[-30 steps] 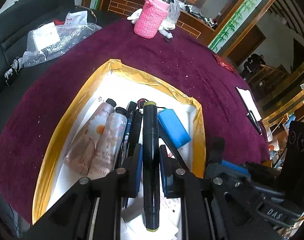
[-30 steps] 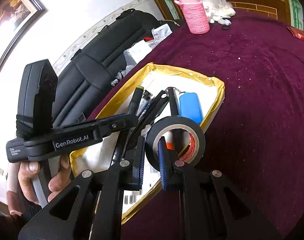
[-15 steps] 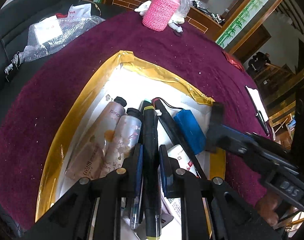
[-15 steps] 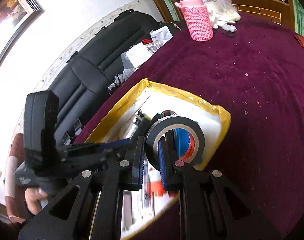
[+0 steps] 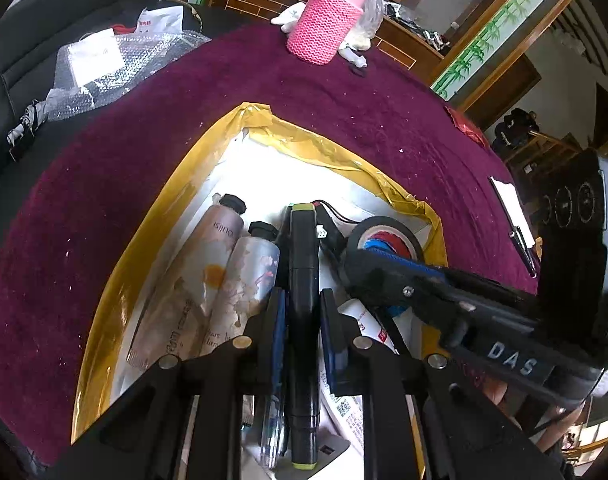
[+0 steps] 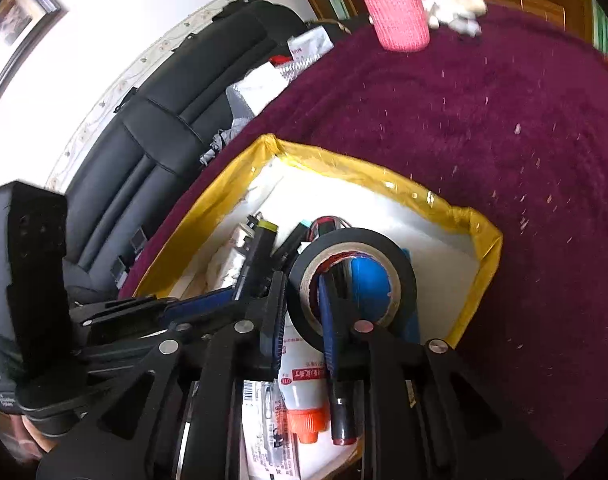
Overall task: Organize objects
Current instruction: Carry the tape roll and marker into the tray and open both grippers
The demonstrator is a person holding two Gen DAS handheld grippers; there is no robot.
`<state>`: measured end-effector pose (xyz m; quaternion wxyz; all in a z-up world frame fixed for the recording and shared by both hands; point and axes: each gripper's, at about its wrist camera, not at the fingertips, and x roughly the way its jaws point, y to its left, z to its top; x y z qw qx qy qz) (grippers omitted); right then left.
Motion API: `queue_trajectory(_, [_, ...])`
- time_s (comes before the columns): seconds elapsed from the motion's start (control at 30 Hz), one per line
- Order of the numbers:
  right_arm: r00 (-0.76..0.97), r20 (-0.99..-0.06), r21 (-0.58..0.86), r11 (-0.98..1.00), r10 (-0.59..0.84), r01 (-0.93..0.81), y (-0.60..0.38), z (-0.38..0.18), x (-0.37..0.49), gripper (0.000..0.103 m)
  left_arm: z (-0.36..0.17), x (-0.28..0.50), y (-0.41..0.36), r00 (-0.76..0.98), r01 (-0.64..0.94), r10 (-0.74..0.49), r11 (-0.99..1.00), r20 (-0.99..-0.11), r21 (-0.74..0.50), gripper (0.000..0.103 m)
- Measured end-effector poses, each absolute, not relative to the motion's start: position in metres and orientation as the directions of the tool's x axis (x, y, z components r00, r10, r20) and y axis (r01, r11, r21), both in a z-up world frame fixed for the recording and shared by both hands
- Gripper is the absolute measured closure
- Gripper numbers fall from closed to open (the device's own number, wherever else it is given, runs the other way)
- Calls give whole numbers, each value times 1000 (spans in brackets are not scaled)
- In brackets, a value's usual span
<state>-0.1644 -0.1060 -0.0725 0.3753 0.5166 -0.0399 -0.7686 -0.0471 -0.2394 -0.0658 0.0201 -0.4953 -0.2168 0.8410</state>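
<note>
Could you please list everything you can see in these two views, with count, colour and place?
box: one, white with yellow taped rim, on the tablecloth
tablecloth: one, dark purple, under the box
marker: one, black with yellow-green ends, between the left tongs, over the box
tape roll: one, black, held by the right tongs, over the box
tubes: two, pale floral with black caps, side by side in the box
blue block: one, in the box, seen through the tape roll
glue bottle: one, white with orange cap, in the box
pink knitted holder: one, far edge of the tablecloth
bubble wrap: one, clear, far left
left tongs: black, blue pads
right tongs: black, blue pads
</note>
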Motion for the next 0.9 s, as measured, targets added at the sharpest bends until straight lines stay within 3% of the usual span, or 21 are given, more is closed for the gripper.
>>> queue_trajectory(0.07, [-175, -746, 476, -698, -643, 536, -104, -73, -165, 85, -65, -46, -237, -504, 177, 241, -911, -830, -372, 87])
queue_trajectory(0.13, [-150, -736, 502, -681, -660, 532, -103, -72, -166, 76, -63, -45, -235, -503, 175, 241, -912, -830, -371, 83])
queue_trajectory(0.17, [-131, -711, 535, -652, -691, 537, -102, -69, -164, 63, -61, -43, -234, -505, 174, 249, -909, -826, -380, 80])
queue_trajectory(0.2, [-123, -696, 550, -634, -708, 544, -100, -66, -163, 55, -59, -41, -233, -511, 172, 254, -906, -821, -387, 68])
queue_trajectory(0.23, [-124, -685, 549, -620, -718, 560, -98, -60, -159, 54, -57, -38, -232, -520, 169, 258, -903, -814, -394, 55])
queue_trajectory(0.33, [-146, -681, 519, -614, -718, 595, -92, -48, -147, 55, -48, -30, -223, -542, 160, 229, -917, -808, -367, 42])
queue_trajectory(0.67, [-202, -613, 539, -591, -764, 600, -18, -25, -108, 55, -13, 1, -181, -621, 74, 226, -936, -751, -343, 41])
queue_trajectory(0.9, [-393, -652, 477, -754, -648, 452, 58, -29, -124, 55, -7, 7, -127, -608, -38, 289, -941, -739, -337, 40])
